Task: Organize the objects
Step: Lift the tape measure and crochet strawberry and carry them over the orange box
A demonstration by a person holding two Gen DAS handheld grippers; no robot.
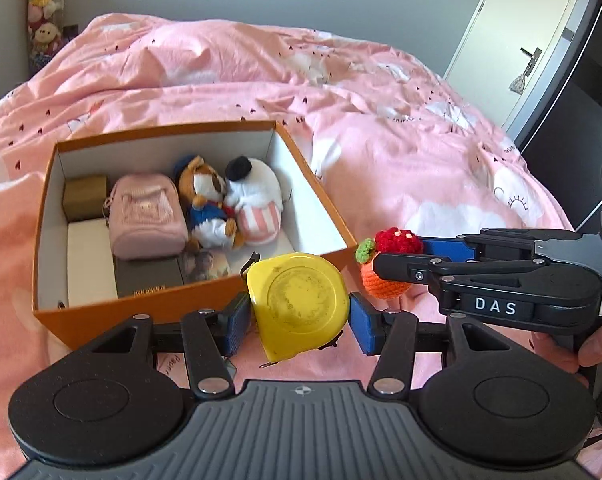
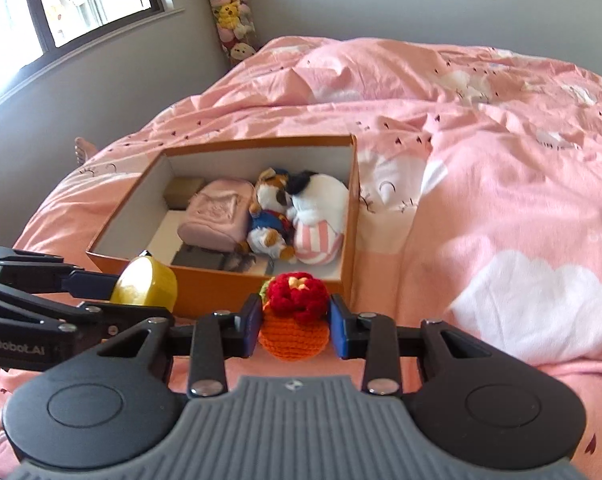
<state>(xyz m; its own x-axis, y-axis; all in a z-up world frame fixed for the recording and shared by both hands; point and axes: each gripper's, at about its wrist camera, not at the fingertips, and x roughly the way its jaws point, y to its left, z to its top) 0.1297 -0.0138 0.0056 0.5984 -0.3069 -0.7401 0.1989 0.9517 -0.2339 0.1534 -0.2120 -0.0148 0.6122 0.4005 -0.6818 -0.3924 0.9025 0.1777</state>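
While both grippers hang just short of the box's near wall, each has its jaws clamped on something. Between the blue pads of the left gripper [image 1: 300,322] sits a yellow tape measure [image 1: 299,304], flat round face toward the camera, its lower corner dropping below the pads and a thin strap tip sticking out beneath. Just past the jaws and a little to their left stands the orange box [image 1: 161,308], open-topped, resting on the pink duvet [image 1: 401,128].

The right gripper [image 2: 295,326] pinches a crochet toy [image 2: 295,320]: a red knitted top with a green tuft over an orange knitted base that bulges below the pads. Straight ahead of these jaws is the same box's near wall, touching or nearly touching the toy; I cannot tell which. In the left wrist view the right gripper comes in from the right, its fingers level and its toy just right of the tape.

Inside the box, ahead of both pairs of jaws, lie a pink pouch [image 1: 145,216], a plush cat [image 1: 211,204] in blue, and a white plush [image 1: 257,204] with a pink-striped bottom, packed side by side. A small brown box [image 1: 85,196] sits in the far left corner, and flat dark and white items cover the floor nearer the jaws.
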